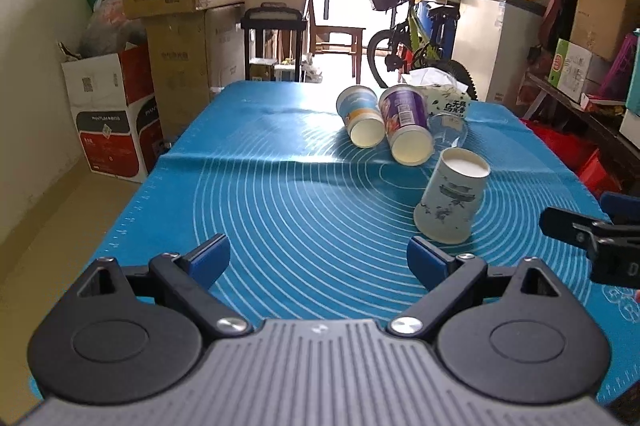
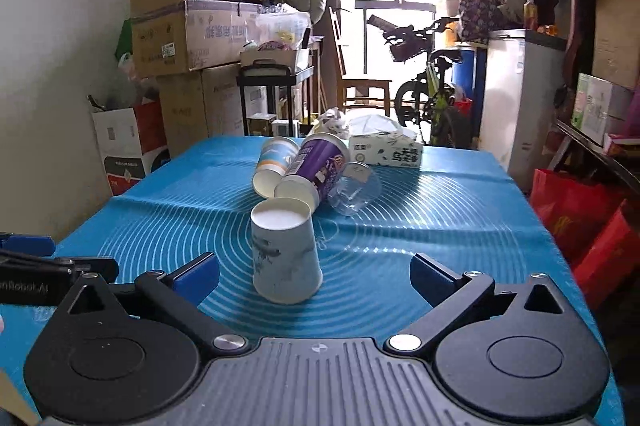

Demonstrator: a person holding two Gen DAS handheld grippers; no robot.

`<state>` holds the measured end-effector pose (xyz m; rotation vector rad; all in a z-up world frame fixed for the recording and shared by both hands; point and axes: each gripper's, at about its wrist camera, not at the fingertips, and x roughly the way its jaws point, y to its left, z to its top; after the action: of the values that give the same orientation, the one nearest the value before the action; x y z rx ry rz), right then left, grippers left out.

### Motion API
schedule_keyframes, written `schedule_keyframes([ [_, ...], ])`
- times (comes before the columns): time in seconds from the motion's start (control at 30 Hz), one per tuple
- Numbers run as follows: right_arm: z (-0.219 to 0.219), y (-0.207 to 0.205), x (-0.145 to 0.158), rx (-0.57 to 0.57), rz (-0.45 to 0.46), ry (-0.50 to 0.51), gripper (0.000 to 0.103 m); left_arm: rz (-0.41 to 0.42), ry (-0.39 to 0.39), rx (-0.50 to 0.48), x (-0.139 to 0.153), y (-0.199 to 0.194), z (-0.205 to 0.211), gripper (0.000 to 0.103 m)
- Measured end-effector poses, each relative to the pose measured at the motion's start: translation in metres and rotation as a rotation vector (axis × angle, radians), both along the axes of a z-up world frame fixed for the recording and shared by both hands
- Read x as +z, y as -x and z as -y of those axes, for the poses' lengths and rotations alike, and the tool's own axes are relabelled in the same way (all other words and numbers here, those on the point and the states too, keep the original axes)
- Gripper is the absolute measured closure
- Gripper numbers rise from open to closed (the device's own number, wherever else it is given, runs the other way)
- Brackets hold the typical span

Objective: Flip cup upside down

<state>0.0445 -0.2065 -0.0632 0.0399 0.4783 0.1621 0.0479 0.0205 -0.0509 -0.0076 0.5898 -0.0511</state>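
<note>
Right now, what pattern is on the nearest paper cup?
White paper cup standing upside down, with a grey-blue ink-style print; clearest in the right wrist view.

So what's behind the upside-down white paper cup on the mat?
Behind the white paper cup lie a purple cup, a blue-and-white cup and a clear plastic cup, all tipped over. Under it is hidden.

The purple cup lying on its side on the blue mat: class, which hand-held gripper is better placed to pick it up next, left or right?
Probably the right hand-held gripper. Both are open, but in the right wrist view the purple cup lies almost straight ahead, whereas the left hand-held gripper sees it off to its right. The already inverted white cup partly blocks the path.
</note>
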Motion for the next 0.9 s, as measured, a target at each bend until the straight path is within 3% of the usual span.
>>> schedule_keyframes([
  [0.4,0.000,0.058,0.004,0.008,-0.017,0.037,0.000,0.024,-0.013,-0.018,0.009,0.043,0.002,0.009],
  [0.9,0.005,0.085,0.001,0.010,-0.046,0.072,0.000,0.007,-0.019,-0.054,0.003,0.063,0.009,0.009],
])
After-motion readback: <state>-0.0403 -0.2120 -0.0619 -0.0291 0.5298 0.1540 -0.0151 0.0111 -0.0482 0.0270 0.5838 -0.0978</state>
